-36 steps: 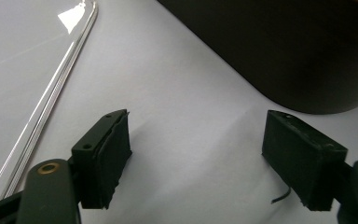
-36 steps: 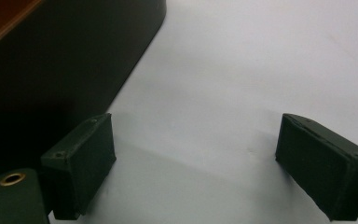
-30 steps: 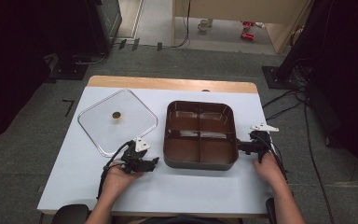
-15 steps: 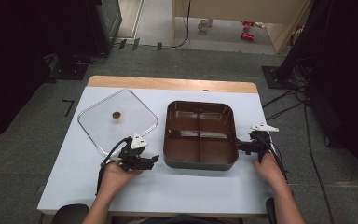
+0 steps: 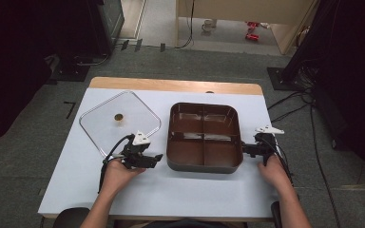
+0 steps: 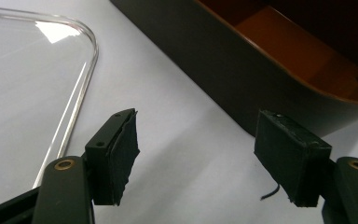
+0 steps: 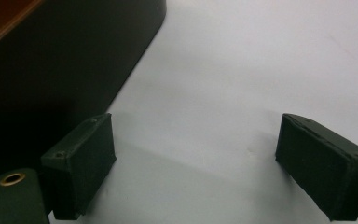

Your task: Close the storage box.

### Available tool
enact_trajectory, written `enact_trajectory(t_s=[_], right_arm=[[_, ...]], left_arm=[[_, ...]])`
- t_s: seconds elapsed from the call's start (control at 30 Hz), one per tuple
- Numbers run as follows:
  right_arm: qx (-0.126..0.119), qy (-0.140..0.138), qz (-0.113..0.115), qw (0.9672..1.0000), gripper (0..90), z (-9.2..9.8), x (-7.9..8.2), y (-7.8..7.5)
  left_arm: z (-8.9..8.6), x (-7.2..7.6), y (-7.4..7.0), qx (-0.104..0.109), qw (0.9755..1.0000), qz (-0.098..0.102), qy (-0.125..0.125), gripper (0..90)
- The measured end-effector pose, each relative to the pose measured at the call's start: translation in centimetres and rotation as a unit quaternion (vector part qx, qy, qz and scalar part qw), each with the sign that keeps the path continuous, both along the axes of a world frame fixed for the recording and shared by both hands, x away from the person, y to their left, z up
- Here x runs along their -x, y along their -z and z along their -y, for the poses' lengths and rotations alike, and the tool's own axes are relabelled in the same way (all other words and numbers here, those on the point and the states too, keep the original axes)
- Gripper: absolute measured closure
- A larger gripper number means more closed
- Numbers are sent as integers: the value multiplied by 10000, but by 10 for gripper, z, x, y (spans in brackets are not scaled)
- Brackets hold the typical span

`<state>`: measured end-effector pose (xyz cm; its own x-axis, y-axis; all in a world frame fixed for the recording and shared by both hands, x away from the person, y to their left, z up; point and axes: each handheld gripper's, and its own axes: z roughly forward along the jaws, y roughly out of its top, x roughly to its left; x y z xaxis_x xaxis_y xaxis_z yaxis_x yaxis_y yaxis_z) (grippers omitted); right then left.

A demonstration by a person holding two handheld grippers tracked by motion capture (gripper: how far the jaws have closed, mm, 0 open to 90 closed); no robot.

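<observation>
A dark brown tray [image 5: 204, 164] with four compartments sits mid-table. My left gripper [image 5: 158, 158] lies just left of its front left corner, pointing at it. Its jaws have just been opening and stand open [image 6: 196, 158] over bare table, with the tray wall [image 6: 223, 60] ahead to the right and nothing between them. My right gripper [image 5: 244, 148] rests at the tray's right side, near the front. It is open [image 7: 196, 158] too, over bare table, and the tray's corner [image 7: 51, 56] lies outside its left jaw.
A clear square lid [image 5: 100, 128] with a small brown knob [image 5: 119, 117] lies flat on the white table [image 5: 195, 199], left of the tray; its rim [image 6: 81, 88] runs close by my left jaw. Cables trail on the floor at right.
</observation>
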<state>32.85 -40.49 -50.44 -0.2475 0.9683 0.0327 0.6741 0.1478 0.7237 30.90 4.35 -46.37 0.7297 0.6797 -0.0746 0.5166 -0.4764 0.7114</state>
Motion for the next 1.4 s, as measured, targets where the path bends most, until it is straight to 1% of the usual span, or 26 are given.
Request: enact_trajectory(t_s=[0.17,0.23,0.37,0.43,0.63,0.7,0.97,1.0,1.13,1.2,1.3,1.33,1.4], right_arm=[[0,0,0,10000,112,0,0,0],[1,-1,1,10000,112,0,0,0],[0,0,0,10000,112,0,0,0],[1,0,1,10000,112,0,0,0],[-1,1,0,10000,112,0,0,0],[0,1,0,10000,112,0,0,0],[-3,3,1,10000,112,0,0,0],[-4,4,1,10000,112,0,0,0],[4,-2,-1,10000,112,0,0,0],[2,-2,-1,10000,112,0,0,0],[2,-3,-2,10000,112,0,0,0],[2,-1,-1,10000,112,0,0,0],[3,-1,0,10000,112,0,0,0]], left_arm=[[-1,-7,0,-30,10000,-50,6,310],[-1,-10,0,-17,10000,-88,23,329],[-3,-16,2,14,10000,-80,-43,341],[-3,-19,1,-59,9999,-121,-33,341],[-4,-29,-1,12,9999,-118,-80,341],[-4,-32,-2,-6,9998,-147,-102,341],[-9,-46,-4,9,9997,-125,-186,341],[-10,-47,-5,-26,9998,-125,-182,341],[-13,-52,-8,-3,9997,-60,-239,341],[-17,-55,-9,-32,9996,-42,-268,341],[-22,-59,-10,17,9994,-1,-356,348],[-24,-60,-12,-22,9994,-6,-355,347],[-27,-61,-14,-50,9993,59,-370,347]])
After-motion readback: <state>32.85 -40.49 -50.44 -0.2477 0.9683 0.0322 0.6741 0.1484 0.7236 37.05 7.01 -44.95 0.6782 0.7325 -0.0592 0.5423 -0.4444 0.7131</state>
